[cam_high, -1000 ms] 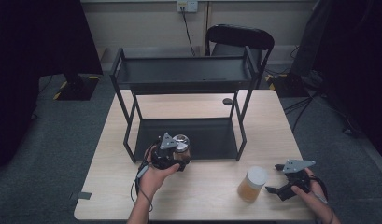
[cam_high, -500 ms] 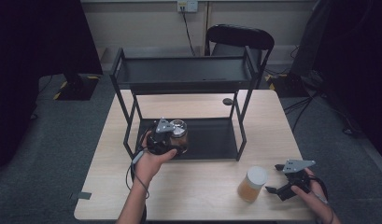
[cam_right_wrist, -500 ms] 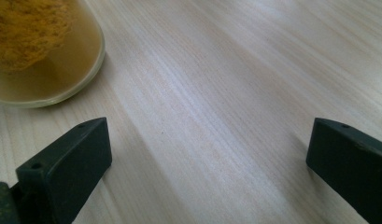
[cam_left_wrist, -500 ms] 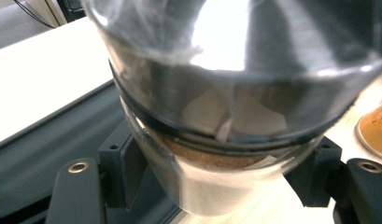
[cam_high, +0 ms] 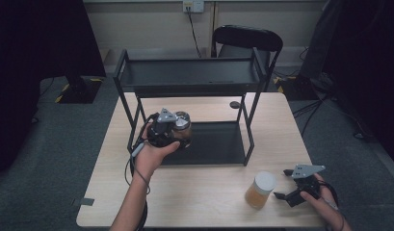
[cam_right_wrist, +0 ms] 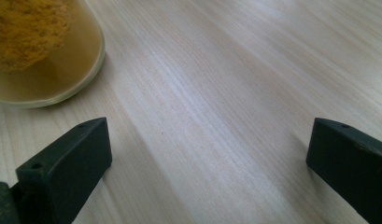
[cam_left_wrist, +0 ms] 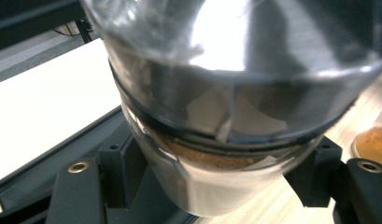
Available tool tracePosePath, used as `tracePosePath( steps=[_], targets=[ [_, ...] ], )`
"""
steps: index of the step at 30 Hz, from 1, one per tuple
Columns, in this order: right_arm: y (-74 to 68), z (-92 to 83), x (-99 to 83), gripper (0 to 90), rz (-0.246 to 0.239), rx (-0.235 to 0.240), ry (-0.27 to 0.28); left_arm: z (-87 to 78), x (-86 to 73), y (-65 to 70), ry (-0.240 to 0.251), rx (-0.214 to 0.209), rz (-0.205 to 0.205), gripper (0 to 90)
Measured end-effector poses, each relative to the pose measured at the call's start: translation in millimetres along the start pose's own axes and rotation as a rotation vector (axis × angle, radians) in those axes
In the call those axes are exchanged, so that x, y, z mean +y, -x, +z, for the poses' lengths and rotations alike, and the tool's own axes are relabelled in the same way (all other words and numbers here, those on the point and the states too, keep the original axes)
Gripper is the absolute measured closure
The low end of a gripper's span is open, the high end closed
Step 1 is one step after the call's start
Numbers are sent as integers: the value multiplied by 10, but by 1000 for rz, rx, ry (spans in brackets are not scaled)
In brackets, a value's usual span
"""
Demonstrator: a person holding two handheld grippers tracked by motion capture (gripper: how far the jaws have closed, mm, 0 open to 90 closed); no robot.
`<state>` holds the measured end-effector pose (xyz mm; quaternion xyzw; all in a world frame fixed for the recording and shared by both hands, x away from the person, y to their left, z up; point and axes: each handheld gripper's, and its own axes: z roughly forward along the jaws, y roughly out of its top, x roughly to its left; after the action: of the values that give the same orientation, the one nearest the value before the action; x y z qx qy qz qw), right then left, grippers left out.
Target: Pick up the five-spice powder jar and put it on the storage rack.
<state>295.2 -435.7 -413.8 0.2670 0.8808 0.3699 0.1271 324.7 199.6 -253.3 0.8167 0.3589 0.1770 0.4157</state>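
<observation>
Glass jar w/ brown powder (cam_high: 181, 129) clamped in left gripper (cam_high: 171, 130), lifted by rack (cam_high: 190, 77), not shelved; right gripper (cam_high: 290, 189) wide open, empty, near yellow-powder jar (cam_high: 260, 190).

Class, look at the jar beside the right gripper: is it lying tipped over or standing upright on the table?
Upright. The jar stands on its base on the table, white lid on top, orange-yellow powder settled below.

Left gripper (cam_high: 177, 130) clamped on glass jar (cam_high: 181, 129) with metal lid, brown contents, held above front edge of black two-tier rack (cam_high: 190, 77). Right gripper (cam_high: 287, 185) rests low at right front of tabletop (cam_high: 204, 202), jaws apart, just beside white-lidded jar of orange powder (cam_high: 260, 189). Black chair (cam_high: 247, 38) behind tabletop.
</observation>
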Motion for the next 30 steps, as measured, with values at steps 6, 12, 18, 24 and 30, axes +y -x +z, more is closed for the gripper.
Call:
tracePosePath(
  steps=[6, 12, 18, 24, 30],
  targets=[
    [0, 0, 0, 0, 0, 0, 0, -95, 133, -31, 5, 0, 4, 309],
    [0, 0, 0, 0, 0, 0, 0, -218, 297, -36, 10, 3, 14, 308],
    [0, 1, -1, 0, 0, 0, 1, -317, 408, -71, 22, -14, 14, 308],
    [0, 0, -1, 0, 0, 0, 1, -401, 526, -69, 10, 2, 25, 309],
    [0, 0, 0, 0, 1, 0, 1, -512, 646, -68, 17, 14, 24, 308]
  ],
)
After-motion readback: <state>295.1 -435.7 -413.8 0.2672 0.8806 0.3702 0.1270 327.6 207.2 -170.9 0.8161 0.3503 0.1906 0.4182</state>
